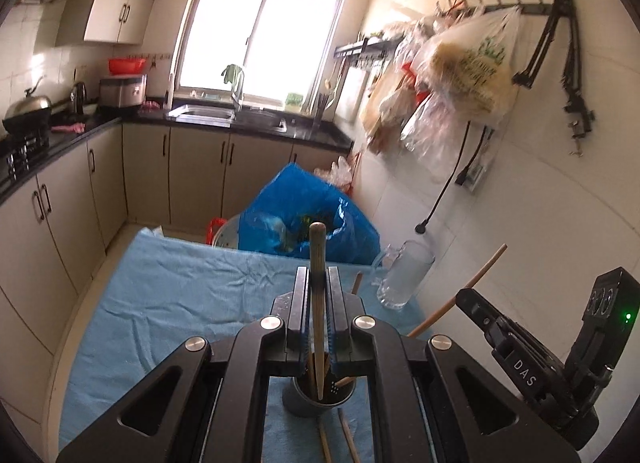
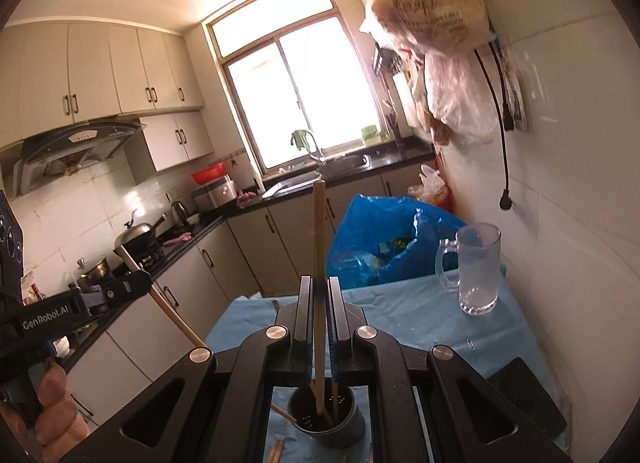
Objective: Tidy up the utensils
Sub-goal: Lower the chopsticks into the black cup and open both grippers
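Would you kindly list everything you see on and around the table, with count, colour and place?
Utensil holder: one, dark grey, near table edge, sticks inside.
Held chopsticks: two, wooden, one per gripper, lower ends in the holder.
Loose chopsticks: at least two, wooden, on cloth beside holder.
Glass mug: one, clear, far right of table.
Tablecloth: one, light blue.
Plastic bag: one, blue, behind table.
Left gripper: black, shut.
Right gripper: black, shut.
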### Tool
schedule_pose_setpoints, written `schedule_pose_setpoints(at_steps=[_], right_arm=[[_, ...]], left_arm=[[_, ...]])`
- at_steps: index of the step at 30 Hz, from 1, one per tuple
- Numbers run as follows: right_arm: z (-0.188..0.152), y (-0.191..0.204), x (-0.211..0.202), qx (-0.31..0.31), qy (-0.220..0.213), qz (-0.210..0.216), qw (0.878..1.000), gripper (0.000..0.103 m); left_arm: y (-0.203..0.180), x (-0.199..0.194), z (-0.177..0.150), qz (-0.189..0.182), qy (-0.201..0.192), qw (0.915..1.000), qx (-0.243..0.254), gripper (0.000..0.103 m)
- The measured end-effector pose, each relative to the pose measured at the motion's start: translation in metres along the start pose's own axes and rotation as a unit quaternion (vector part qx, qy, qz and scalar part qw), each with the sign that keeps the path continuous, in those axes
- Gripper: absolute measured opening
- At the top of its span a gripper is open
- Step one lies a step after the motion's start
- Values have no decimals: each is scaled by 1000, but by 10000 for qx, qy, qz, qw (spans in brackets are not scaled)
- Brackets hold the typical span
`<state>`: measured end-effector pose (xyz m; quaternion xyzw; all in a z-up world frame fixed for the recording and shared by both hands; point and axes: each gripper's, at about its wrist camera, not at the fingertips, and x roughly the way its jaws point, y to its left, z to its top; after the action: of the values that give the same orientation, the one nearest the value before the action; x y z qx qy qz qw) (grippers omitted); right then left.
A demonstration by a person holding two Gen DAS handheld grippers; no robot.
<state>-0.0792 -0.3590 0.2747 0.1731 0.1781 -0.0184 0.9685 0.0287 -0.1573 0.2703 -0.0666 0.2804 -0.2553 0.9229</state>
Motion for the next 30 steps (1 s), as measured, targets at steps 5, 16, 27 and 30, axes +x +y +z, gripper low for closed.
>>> schedule_pose_setpoints(at_steps=[5, 16, 27, 30], right_arm=[[-14, -12, 28, 68, 314, -76, 9995, 6], [-31, -14, 38, 96, 624, -4, 9980, 8], [-46, -14, -27, 88, 371, 139, 9992, 18], [-70, -17, -34, 106, 674, 231, 9974, 18]], left_arm=[[9, 22, -13, 64, 250, 9996, -81, 7], [17, 28, -22, 84, 463, 9988, -124, 17], [31, -35, -53, 116, 264, 9996, 24, 27], [47, -39, -81, 168, 544, 9984, -30, 27]])
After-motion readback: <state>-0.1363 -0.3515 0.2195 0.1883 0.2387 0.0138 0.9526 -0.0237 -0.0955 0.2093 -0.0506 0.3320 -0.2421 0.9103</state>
